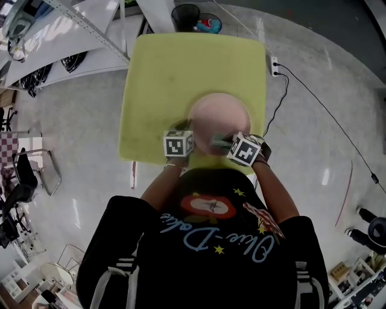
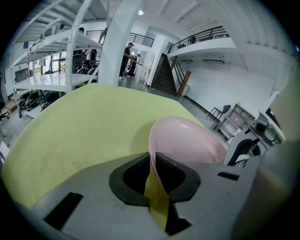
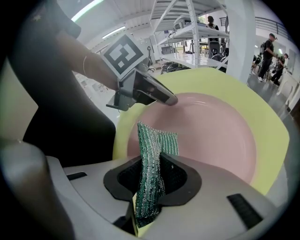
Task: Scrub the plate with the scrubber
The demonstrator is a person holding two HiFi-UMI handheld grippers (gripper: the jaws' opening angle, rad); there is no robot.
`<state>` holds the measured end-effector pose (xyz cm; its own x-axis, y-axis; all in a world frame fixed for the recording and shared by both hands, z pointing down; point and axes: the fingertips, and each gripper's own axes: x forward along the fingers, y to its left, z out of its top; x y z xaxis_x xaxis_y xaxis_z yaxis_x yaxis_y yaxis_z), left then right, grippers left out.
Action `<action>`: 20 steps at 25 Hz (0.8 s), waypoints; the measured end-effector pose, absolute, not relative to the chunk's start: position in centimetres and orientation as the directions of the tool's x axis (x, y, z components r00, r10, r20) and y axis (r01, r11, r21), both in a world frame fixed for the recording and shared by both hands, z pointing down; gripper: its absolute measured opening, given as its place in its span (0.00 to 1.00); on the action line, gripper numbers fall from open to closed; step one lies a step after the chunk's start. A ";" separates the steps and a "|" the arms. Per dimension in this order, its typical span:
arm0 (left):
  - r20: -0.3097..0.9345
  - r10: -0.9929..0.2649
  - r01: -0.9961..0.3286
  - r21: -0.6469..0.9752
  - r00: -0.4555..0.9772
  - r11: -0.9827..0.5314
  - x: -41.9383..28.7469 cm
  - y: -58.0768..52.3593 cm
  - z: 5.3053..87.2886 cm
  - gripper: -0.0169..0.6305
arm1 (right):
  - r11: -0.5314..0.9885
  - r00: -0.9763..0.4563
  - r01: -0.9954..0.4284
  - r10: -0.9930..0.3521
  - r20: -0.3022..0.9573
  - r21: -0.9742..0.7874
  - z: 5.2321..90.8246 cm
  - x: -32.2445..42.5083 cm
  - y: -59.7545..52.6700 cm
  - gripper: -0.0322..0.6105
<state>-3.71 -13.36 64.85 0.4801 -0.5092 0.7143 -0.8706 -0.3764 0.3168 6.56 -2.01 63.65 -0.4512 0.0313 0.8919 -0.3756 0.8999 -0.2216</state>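
A pink plate lies near the front edge of a yellow-green table. My left gripper is shut on the plate's near-left rim; in the left gripper view the plate runs edge-on between the closed jaws. My right gripper is shut on a green knitted scrubber, whose free end hangs over the near part of the plate. The right gripper view also shows the left gripper pinching the rim. Whether the scrubber touches the plate I cannot tell.
The table's front edge runs just under both grippers. On the floor lie a white power strip with a black cable, a black bucket behind the table, and a metal rack at the far left. A person's torso fills the lower head view.
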 end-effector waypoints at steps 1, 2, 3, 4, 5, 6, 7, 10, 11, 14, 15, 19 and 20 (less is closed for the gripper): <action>0.714 -0.510 -0.871 0.318 0.480 -0.376 -3.7 -13.4 64.8 0.08 | 0.894 -0.464 -0.376 0.047 0.885 -0.244 63.6 6.4 -1.8 0.16; 0.713 -0.510 -0.871 0.318 0.481 -0.376 -3.6 -13.4 64.8 0.08 | 0.890 -0.476 -0.372 0.060 0.877 -0.263 63.5 6.2 -1.6 0.16; 0.713 -0.510 -0.870 0.318 0.481 -0.377 -3.6 -13.5 64.8 0.08 | 0.890 -0.485 -0.366 0.067 0.872 -0.271 63.5 6.0 -1.5 0.16; 0.712 -0.508 -0.869 0.320 0.484 -0.379 -3.6 -13.5 64.8 0.08 | 0.894 -0.490 -0.358 0.065 0.869 -0.269 63.5 5.9 -1.5 0.16; 0.711 -0.505 -0.865 0.323 0.489 -0.383 -3.6 -13.5 64.9 0.08 | 0.898 -0.493 -0.354 0.058 0.868 -0.261 63.5 5.8 -1.5 0.16; 0.710 -0.499 -0.861 0.328 0.497 -0.389 -3.5 -13.5 64.9 0.08 | 0.898 -0.498 -0.357 0.049 0.866 -0.256 63.4 5.8 -1.6 0.16; 0.710 -0.492 -0.856 0.333 0.504 -0.397 -3.5 -13.6 65.0 0.08 | 0.896 -0.503 -0.365 0.040 0.863 -0.254 63.4 5.9 -1.6 0.16; 0.711 -0.484 -0.849 0.328 0.511 -0.415 -3.4 -13.8 65.3 0.10 | 0.895 -0.516 -0.374 0.017 0.857 -0.242 63.3 5.9 -2.0 0.16; 0.710 -0.484 -0.848 0.325 0.511 -0.419 -3.4 -13.8 65.3 0.10 | 0.898 -0.519 -0.373 0.007 0.855 -0.233 63.2 5.9 -2.1 0.16; 0.699 -0.483 -0.837 0.328 0.527 -0.438 -3.3 -13.8 64.8 0.11 | 0.890 -0.542 -0.406 -0.050 0.839 -0.209 62.6 6.0 -2.9 0.16; 0.693 -0.482 -0.830 0.329 0.536 -0.450 -3.3 -13.8 64.4 0.14 | 0.878 -0.551 -0.432 -0.078 0.831 -0.205 62.3 6.2 -3.3 0.16; 0.666 -0.500 -0.813 0.301 0.553 -0.499 -3.7 -14.3 62.8 0.15 | 0.826 -0.567 -0.537 -0.202 0.798 -0.172 61.1 7.0 -5.4 0.15; 0.651 -0.515 -0.812 0.298 0.557 -0.502 -3.9 -14.5 62.1 0.15 | 0.813 -0.573 -0.559 -0.237 0.784 -0.162 60.6 7.1 -6.1 0.15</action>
<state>-3.93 -14.51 62.06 0.5575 -0.5154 0.6509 -0.8119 -0.5020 0.2979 7.08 -6.06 60.59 -0.5734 -0.2375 0.7841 -0.5586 0.8134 -0.1621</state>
